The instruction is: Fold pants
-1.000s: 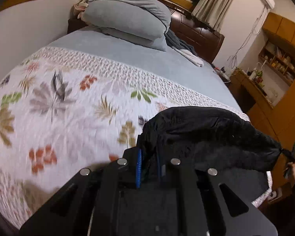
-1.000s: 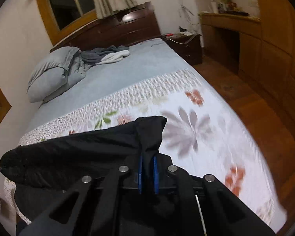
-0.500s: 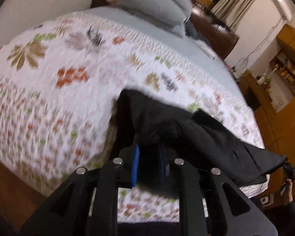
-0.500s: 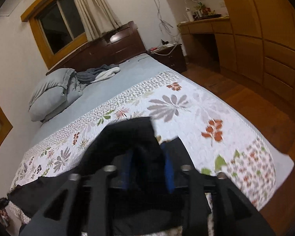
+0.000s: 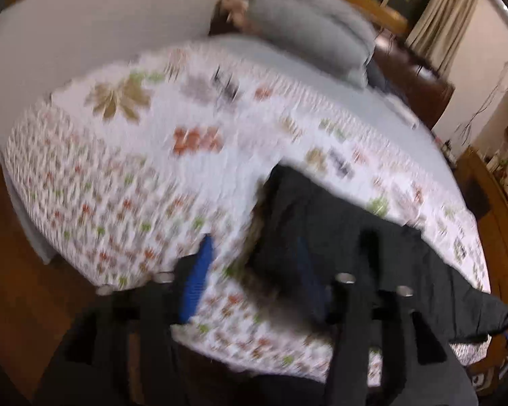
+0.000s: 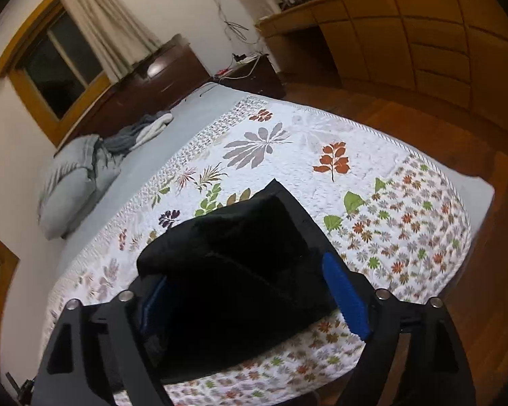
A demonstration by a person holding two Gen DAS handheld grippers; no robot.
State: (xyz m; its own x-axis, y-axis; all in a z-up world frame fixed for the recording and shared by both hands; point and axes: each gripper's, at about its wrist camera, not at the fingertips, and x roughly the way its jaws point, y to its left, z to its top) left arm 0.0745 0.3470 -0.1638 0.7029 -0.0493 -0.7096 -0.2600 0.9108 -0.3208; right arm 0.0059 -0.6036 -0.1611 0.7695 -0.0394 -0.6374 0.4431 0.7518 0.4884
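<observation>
Left gripper (image 5: 250, 280): jaws spread apart, gripping nothing.
Right gripper (image 6: 254, 299): jaws wide, cloth lying loosely between them.
Black fabric pants (image 6: 240, 270): lying on the floral white quilt (image 6: 321, 155), directly ahead of both grippers.
Long axis: runs crosswise, from one gripper to the other.
Nearer: right.

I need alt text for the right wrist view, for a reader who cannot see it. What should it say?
The open right claw sits around black pants lying on a floral quilt at the foot of a bed. Behind are a grey pillow, a dark headboard, a curtained window and wooden cabinets.
</observation>
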